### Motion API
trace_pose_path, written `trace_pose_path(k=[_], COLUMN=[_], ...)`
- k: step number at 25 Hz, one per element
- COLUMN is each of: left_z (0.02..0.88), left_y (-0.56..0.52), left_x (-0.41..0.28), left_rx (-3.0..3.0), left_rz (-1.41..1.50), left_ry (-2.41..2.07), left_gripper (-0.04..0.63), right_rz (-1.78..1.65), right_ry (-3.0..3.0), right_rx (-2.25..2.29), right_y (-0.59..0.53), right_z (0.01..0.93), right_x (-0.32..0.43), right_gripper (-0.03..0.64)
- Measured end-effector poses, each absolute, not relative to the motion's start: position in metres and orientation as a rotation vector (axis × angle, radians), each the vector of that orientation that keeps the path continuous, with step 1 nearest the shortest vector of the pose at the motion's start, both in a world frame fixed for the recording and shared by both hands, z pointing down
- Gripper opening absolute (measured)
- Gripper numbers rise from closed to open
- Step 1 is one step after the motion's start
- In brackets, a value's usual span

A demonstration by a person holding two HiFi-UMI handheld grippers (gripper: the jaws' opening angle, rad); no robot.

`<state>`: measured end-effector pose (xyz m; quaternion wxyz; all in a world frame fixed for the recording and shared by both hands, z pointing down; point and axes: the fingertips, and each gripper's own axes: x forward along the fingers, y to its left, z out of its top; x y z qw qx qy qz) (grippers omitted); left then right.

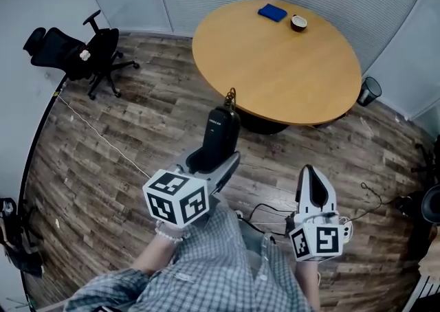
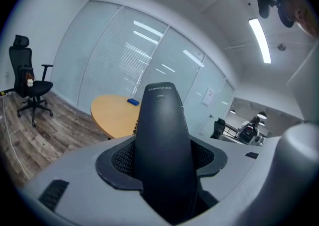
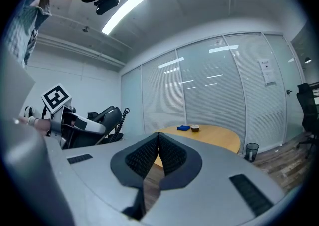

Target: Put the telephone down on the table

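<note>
1. Left gripper (image 1: 218, 158): fingers (image 2: 117, 158) clamped around the black telephone (image 1: 223, 132).
2. Right gripper (image 1: 311, 174): fingers pressed together, nothing between.
3. Round desk (image 1: 275, 77): ahead of fingers, apart from telephone.

The head view is looking steeply down from above and behind both pairs of jaws. Each gripper view is sitting close behind its own jaws, looking along them. All three are sharing the table (image 1: 275, 63) ahead of the jaws.
</note>
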<state>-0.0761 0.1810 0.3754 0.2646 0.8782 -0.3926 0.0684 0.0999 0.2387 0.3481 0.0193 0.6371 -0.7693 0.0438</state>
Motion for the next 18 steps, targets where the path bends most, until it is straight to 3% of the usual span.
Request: trace_pose_path(k=[18], left_z=[0.383], left_y=[0.120], left_x=[-0.059], left_rx=[2.403], left_rz=[0.227], left_ry=[-1.037], left_gripper=[0.278], right_rz=[0.127], right_ry=[-2.351], right_rx=[2.001], right_y=[0.191], right_z=[0.353], right_x=[0.109], right_gripper=[0.010])
